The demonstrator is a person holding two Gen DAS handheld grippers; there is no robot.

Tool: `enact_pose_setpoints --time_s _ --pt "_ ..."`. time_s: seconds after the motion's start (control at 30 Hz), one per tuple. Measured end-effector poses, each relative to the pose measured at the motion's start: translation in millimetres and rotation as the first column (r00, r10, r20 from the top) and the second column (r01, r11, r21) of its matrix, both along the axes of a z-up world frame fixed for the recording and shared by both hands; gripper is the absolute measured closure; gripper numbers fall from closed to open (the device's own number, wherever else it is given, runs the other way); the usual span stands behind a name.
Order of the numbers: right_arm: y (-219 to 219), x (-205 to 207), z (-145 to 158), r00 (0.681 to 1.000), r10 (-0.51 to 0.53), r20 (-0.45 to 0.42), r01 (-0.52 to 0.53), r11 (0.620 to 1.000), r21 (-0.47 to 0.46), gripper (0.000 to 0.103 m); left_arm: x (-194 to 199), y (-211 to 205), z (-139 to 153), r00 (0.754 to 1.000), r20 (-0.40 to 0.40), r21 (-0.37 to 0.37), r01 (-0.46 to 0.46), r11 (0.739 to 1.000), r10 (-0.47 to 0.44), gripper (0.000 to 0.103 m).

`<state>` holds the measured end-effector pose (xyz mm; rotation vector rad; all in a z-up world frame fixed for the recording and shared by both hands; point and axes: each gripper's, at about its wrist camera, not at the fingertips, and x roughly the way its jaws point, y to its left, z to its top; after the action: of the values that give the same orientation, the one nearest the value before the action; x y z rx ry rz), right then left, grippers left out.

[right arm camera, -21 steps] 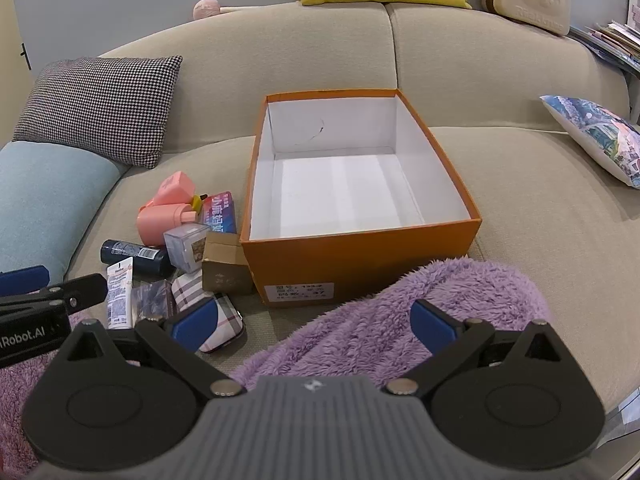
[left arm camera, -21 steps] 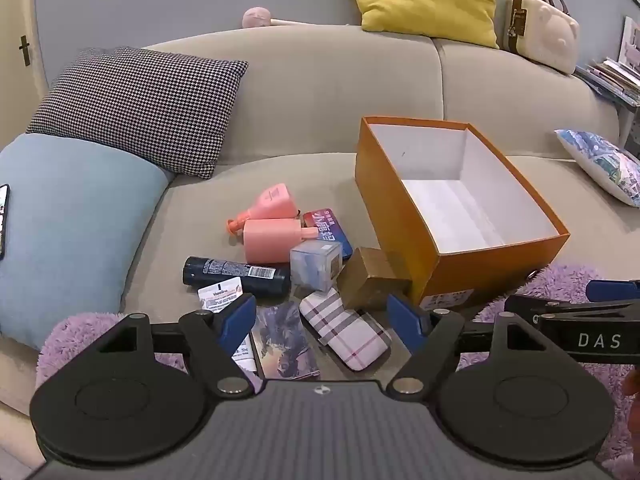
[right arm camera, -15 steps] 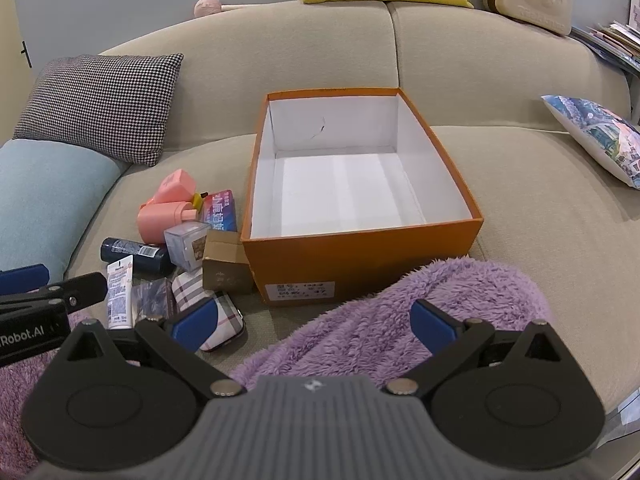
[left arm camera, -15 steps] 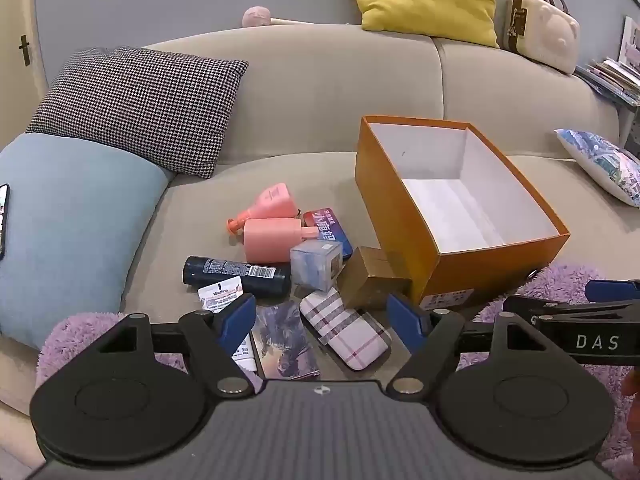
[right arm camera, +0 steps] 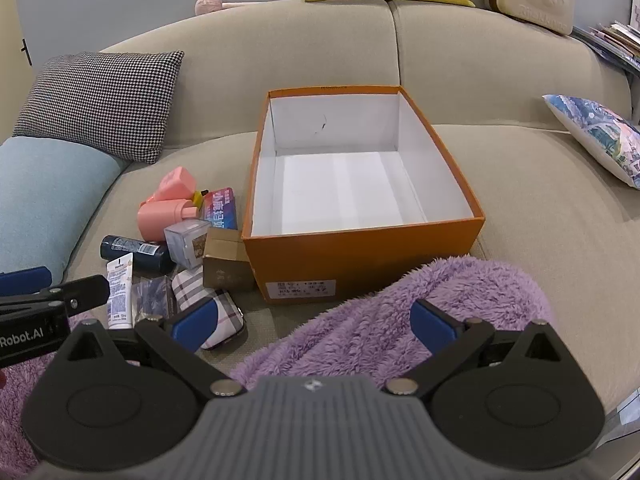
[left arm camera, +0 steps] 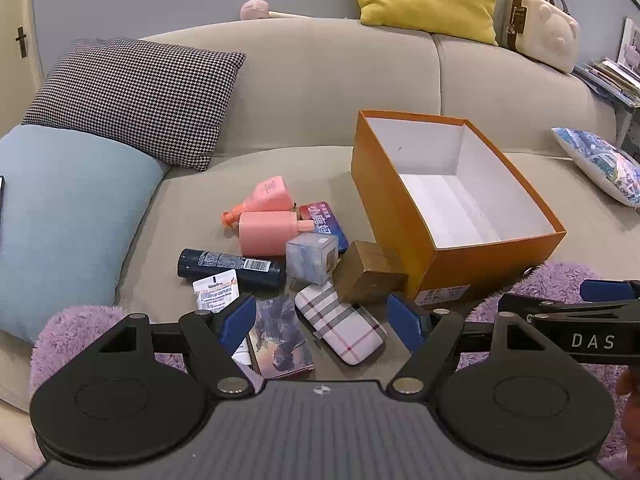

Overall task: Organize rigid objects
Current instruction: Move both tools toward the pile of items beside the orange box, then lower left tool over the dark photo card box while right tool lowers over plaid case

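Left hand-held gripper (left arm camera: 322, 318) and right hand-held gripper (right arm camera: 314, 322) wide open, empty.

Beige sofa (right arm camera: 520, 208) carrying the lot: open orange box (right arm camera: 360, 258) mid-seat, small clutter heaped just left of it – two pink bottles (left arm camera: 266, 222), dark tube (left arm camera: 230, 266), brown cardboard cube (left arm camera: 366, 274), plaid case (left arm camera: 340, 322). Fuzzy purple blanket (right arm camera: 400, 316) in front, blue cushion (left arm camera: 68, 216) and houndstooth pillow (left arm camera: 132, 96) far left

"DAS" is printed on the right gripper (left arm camera: 592, 340), "Robot.AI" on the left gripper (right arm camera: 24, 336), and "Vaseline" on the white tube (left arm camera: 216, 290).
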<state>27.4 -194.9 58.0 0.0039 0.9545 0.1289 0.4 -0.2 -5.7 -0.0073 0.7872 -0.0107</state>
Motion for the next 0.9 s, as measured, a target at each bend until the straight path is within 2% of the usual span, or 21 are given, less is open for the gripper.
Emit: enact_pose_setpoints --time_s 0.27,0.37,0.5,0.57,0.7,0.8,0.9 --pt "0.8 0.8 -2.0 1.000 0.010 -0.012 -0.010 1.000 0.012 0.001 -1.2 3.0 -3.1 1.000 -0.018 -0.017 0.010 1.000 -0.010 0.017" --pt "4.1 2.5 -4.1 0.999 0.026 -0.030 -0.025 0.999 0.028 0.001 1.2 8.8 -5.6 0.997 -0.073 -0.049 0.020 0.999 -0.024 0.024" --pt "8.5 8.0 -6.8 0.997 0.067 -0.046 -0.064 0.996 0.069 0.004 6.2 22.5 -13.3 0.987 -0.159 -0.096 -0.015 0.995 0.000 0.038" --pt "12.7 11.5 -9.1 0.993 0.099 -0.062 -0.094 0.992 0.085 0.017 9.3 30.9 -17.8 0.985 -0.170 -0.111 -0.038 0.993 0.019 0.044" --pt "23.4 18.8 -17.5 0.980 0.169 -0.105 -0.157 0.981 0.114 0.030 21.4 46.5 -32.3 0.967 -0.254 -0.203 -0.065 0.977 0.011 0.061" --pt "33.1 26.3 -26.4 0.965 0.225 -0.138 -0.207 0.969 0.131 0.038 34.7 60.4 -48.6 0.948 -0.319 -0.284 -0.104 0.953 0.008 0.065" --pt "47.6 39.8 -40.1 0.941 0.289 -0.175 -0.265 0.953 0.147 0.049 50.0 76.6 -68.6 0.929 -0.366 -0.319 -0.176 0.931 0.050 0.065"
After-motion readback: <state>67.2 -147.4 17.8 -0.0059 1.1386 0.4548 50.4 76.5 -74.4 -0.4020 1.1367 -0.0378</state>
